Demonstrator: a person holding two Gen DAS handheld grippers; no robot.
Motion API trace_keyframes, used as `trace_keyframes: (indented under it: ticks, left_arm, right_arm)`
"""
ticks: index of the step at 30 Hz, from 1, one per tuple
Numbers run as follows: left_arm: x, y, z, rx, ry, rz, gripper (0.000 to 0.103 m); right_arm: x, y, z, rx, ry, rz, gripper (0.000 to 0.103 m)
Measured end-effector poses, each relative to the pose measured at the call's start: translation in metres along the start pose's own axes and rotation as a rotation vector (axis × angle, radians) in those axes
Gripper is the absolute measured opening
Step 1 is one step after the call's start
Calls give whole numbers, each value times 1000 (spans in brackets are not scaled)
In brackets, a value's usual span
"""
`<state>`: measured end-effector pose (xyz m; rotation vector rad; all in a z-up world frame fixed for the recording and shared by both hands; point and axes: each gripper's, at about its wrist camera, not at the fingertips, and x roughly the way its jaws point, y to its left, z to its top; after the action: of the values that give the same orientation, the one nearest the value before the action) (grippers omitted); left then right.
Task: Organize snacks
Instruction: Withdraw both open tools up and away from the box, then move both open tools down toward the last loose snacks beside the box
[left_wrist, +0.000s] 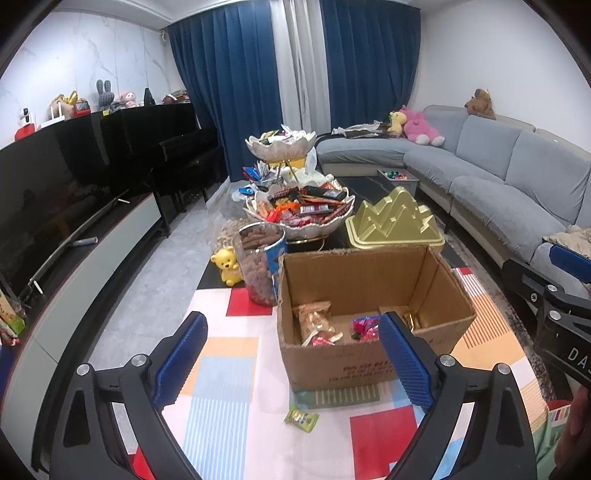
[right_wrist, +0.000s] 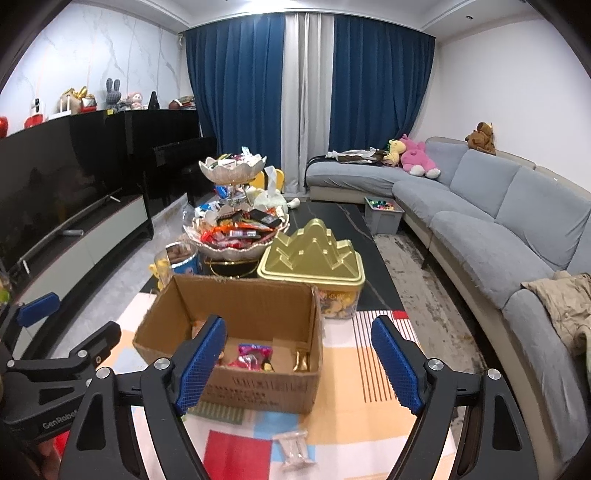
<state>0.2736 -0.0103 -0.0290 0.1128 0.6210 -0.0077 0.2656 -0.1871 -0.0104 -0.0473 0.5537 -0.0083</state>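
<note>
Both claws are spread with nothing between the pads. The left claw (left_wrist: 291, 362) hides part of the cardboard box (left_wrist: 373, 295) front at 3 o'clock; the right claw (right_wrist: 299, 365) covers its left wall. The box sits on the counter (left_wrist: 229, 369), open-topped, long axis left-right, its wrapped snacks (left_wrist: 317, 325) partly hidden. A green candy packet (left_wrist: 301, 418) lies at 6 o'clock of it, tilted; a clear wrapper (right_wrist: 293, 448) is blurred.

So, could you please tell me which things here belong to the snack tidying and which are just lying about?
Job:
cardboard box
green packet
clear packet
tiered snack bowls
left gripper
right gripper

Lying about:
plush toys
grey sofa
television
</note>
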Motion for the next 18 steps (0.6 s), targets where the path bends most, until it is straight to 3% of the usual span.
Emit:
trace_keyframes:
  ticks: [18]
  left_arm:
    - [11,2,-48,48,52,-12,96]
  right_arm:
    - [4,11,-48,-33,58,-3,81]
